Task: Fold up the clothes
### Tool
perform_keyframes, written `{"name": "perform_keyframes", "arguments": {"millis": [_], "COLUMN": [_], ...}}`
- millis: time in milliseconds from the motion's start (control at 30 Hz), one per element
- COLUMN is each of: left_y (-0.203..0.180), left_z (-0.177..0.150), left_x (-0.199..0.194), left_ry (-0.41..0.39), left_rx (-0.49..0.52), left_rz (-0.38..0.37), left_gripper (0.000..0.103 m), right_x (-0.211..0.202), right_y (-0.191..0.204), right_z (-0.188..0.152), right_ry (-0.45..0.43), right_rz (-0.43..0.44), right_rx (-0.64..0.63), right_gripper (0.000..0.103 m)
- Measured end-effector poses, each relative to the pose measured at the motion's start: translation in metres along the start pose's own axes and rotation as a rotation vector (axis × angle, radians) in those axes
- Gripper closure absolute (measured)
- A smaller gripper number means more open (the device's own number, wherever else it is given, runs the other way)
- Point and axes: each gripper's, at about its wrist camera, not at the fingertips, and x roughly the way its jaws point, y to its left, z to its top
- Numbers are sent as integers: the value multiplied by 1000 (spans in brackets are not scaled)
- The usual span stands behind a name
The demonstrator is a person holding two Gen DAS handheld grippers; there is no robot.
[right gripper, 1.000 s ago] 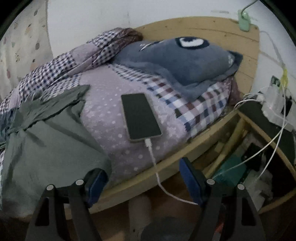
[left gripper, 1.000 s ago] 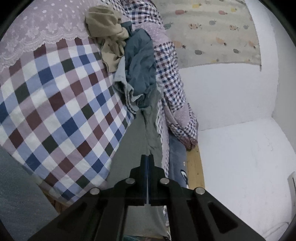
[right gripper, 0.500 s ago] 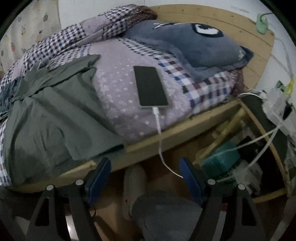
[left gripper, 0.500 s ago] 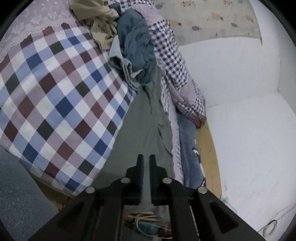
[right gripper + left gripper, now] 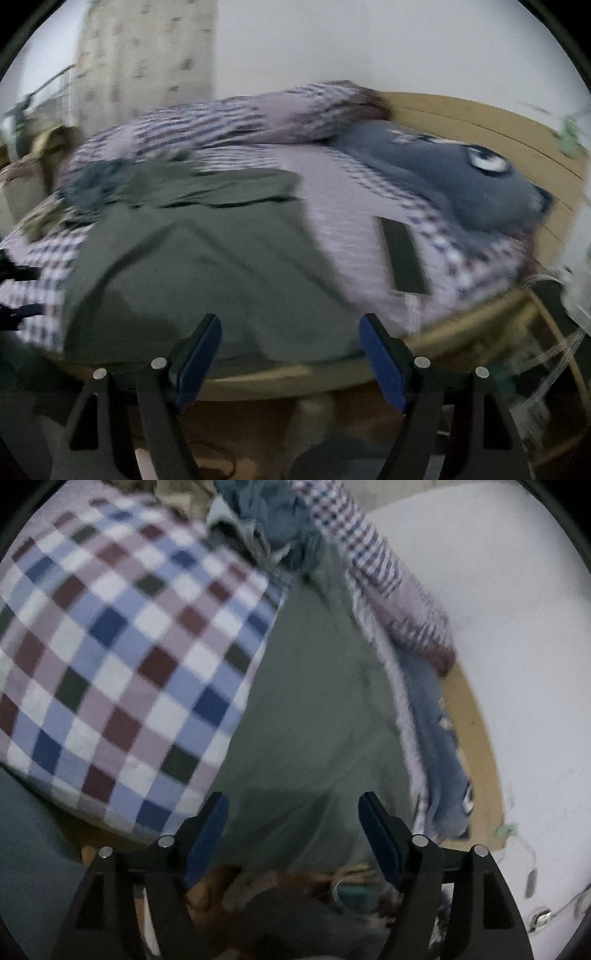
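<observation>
Spreading looks finished: green garment [image 5: 314,701] lies flat ahead of my 2 grippers, left [image 5: 291,821] and right [image 5: 290,345], both gaping and empty; next I'd pinch its near hem.

No legible text, labels, brands or numbers in either view. Both frames are motion-blurred; the dark rectangular phone screen [image 5: 403,255] is blank, and the grey pillow [image 5: 458,181] carries only an eye-like graphic.
</observation>
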Motion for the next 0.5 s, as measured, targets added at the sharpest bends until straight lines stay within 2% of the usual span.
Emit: {"name": "perform_keyframes", "arguments": {"millis": [133, 300, 500], "left_y": [8, 19, 30], "left_z": [-12, -20, -24], "left_x": [19, 29, 44], "left_ry": [65, 80, 106], "left_rx": [-5, 14, 35], "left_rz": [70, 200, 255], "left_gripper": [26, 26, 26], "right_x": [10, 23, 29], "right_y": [25, 29, 44], "right_z": [1, 7, 13], "right_ry": [-22, -15, -20], "right_rz": [96, 162, 225], "right_rx": [-47, -6, -4], "right_gripper": [23, 23, 23]}}
